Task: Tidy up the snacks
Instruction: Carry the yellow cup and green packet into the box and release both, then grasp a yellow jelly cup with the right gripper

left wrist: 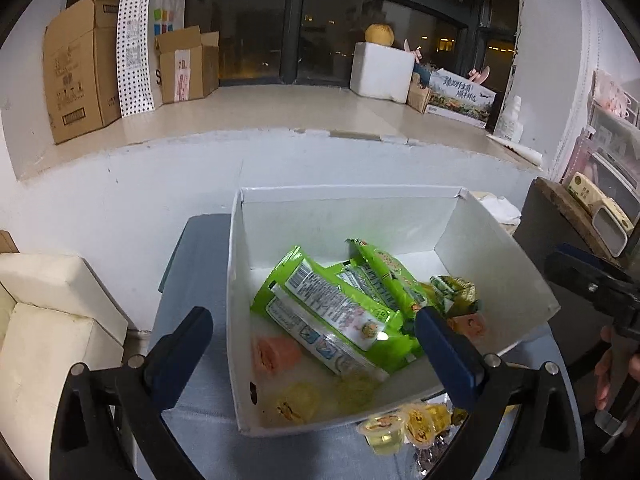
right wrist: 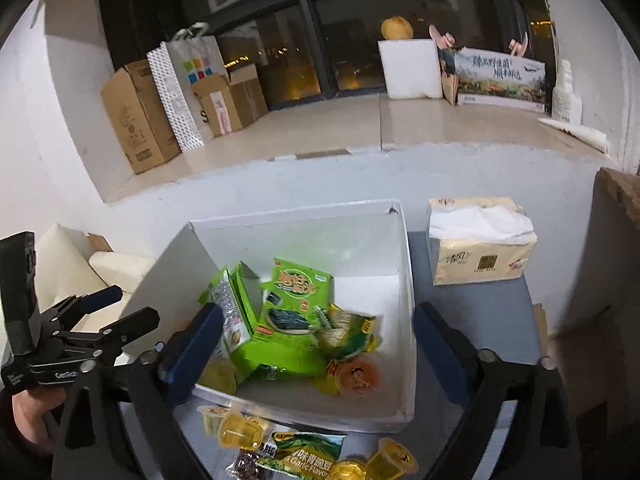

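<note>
You held both the left gripper and right gripper spread and empty over the white box. Jelly cups before it looked light, slick, probably squashy; pinch the rim.

Your white box sits open on the table, holding green snack packets piled at a tilt, a pink jelly cup and yellow ones. More yellow jelly cups and a garlic-flavour packet lie just outside its near wall.
</note>
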`<state>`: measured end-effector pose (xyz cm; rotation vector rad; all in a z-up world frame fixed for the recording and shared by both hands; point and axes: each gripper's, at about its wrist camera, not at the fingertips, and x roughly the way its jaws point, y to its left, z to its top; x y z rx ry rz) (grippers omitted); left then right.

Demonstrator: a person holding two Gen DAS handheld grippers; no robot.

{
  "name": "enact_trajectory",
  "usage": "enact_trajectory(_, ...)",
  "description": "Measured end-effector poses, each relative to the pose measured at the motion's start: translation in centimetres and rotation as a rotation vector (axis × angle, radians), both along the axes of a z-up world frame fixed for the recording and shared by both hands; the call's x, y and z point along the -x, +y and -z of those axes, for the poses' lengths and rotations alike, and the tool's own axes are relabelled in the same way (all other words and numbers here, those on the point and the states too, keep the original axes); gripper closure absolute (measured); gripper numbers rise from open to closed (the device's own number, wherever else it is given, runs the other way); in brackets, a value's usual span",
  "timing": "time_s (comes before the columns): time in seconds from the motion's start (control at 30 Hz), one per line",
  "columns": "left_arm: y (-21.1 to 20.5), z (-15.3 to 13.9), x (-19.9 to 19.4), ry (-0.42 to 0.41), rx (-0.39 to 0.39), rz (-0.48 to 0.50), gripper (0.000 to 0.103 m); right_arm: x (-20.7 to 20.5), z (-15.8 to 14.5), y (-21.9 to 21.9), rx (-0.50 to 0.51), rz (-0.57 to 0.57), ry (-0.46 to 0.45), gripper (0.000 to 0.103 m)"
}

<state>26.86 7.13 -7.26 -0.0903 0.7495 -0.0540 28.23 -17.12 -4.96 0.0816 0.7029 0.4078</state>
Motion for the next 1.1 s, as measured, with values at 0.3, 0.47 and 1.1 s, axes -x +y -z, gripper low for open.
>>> enact_trajectory(0.3, -1.9, -2.1, 8.4, -0.060, 0.013, 0.039, 0.000, 8.8, -2.0, -2.5, -0.054, -0.011, -0.056, 0.000)
enact_trajectory(0.47, -3.9, -1.1, 14.6, -0.063, 0.013, 0.072, 0.000, 15.0, 0.3, -4.2, -0.056, -0.005, -0.041, 0.000)
enact_trajectory(1.1, -4.7, 2.2, 23.8, -0.017, 0.023, 0.020, 0.000, 9.3, 9.9, -6.9, -0.165, 0.187, 0.200, 0.000)
